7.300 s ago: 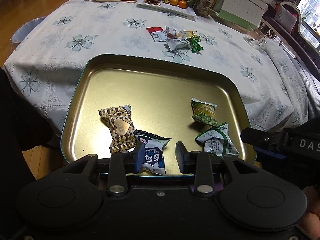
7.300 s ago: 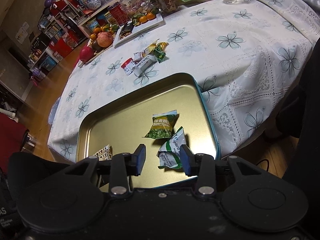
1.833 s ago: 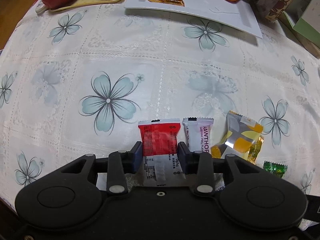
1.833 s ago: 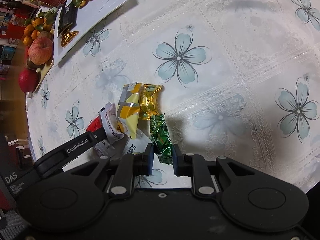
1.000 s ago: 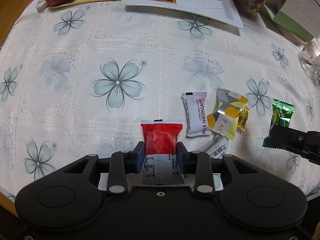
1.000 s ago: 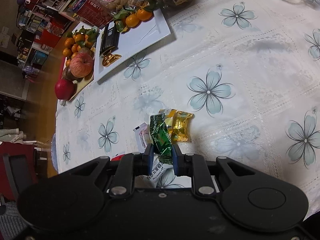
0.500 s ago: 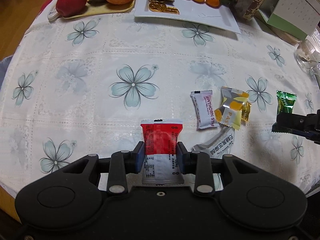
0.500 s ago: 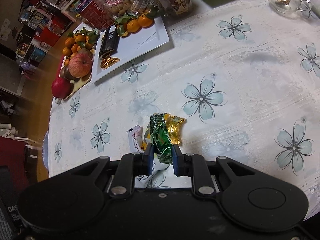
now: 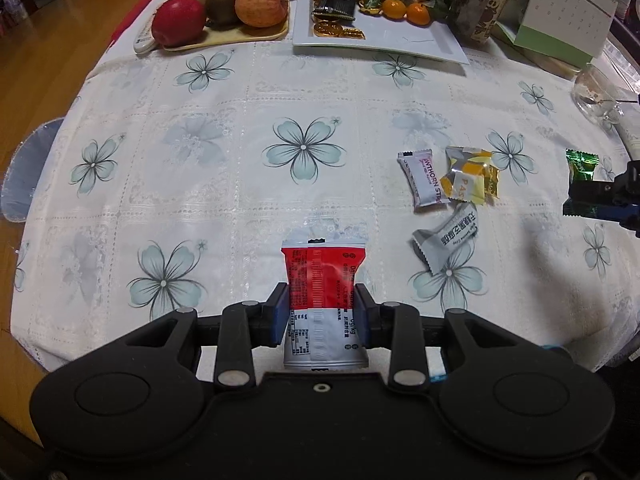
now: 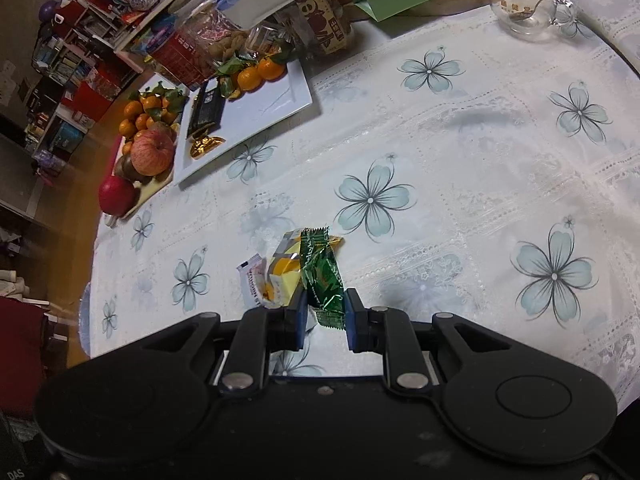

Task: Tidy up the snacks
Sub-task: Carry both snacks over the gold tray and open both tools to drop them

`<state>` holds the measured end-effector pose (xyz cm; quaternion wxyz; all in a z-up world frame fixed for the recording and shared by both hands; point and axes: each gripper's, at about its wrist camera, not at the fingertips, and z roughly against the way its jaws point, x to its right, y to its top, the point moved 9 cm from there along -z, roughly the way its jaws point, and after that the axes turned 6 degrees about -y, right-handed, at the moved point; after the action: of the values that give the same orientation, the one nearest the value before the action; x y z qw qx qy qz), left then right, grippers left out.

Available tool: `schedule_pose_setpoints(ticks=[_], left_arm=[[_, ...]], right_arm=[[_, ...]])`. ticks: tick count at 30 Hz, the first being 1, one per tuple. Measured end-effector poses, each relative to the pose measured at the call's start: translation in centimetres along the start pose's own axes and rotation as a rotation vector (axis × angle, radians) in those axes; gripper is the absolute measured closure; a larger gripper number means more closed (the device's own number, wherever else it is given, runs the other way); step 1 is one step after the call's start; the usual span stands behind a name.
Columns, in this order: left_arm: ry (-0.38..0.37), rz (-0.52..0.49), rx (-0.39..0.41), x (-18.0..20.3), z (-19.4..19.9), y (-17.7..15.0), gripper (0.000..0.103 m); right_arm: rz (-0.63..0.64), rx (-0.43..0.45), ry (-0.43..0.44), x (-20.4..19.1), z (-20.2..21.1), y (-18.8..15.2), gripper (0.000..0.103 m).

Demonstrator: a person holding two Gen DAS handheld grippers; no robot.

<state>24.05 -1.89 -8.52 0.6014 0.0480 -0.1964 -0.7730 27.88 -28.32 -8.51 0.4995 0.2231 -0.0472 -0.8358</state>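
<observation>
We're in someone's home, at a living-room table under a white tablecloth (image 9: 224, 128) printed with blue flowers. There's a fruit tray (image 9: 244, 34) of apples and tangerines, a white plate (image 9: 400, 38) of sweets, a desk calendar (image 9: 564, 12), a glass cup (image 10: 524, 0), and crowded shelves (image 10: 72, 68) over a wooden floor (image 9: 52, 52).

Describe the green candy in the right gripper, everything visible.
The green candy is a small shiny foil wrapper, dark green with pale lettering and crimped, serrated ends. The right gripper pinches its lower part between blue pads, top end pointing away, tilted slightly. It hangs above the tablecloth, clear of the loose snacks.
</observation>
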Motion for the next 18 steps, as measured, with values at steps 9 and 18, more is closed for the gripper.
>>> schedule_pose_setpoints(ticks=[9, 18], left_arm=[[-0.059, -0.012, 0.111, -0.1, 4.1, -5.3, 0.061], [-0.078, 0.062, 0.080, -1.0, 4.8, -9.6, 0.061]], right_arm=[[-0.020, 0.041, 0.109, 0.0, 4.6, -9.5, 0.082], [0.056, 0.025, 0.072, -0.1, 5.7, -18.3, 0.082]])
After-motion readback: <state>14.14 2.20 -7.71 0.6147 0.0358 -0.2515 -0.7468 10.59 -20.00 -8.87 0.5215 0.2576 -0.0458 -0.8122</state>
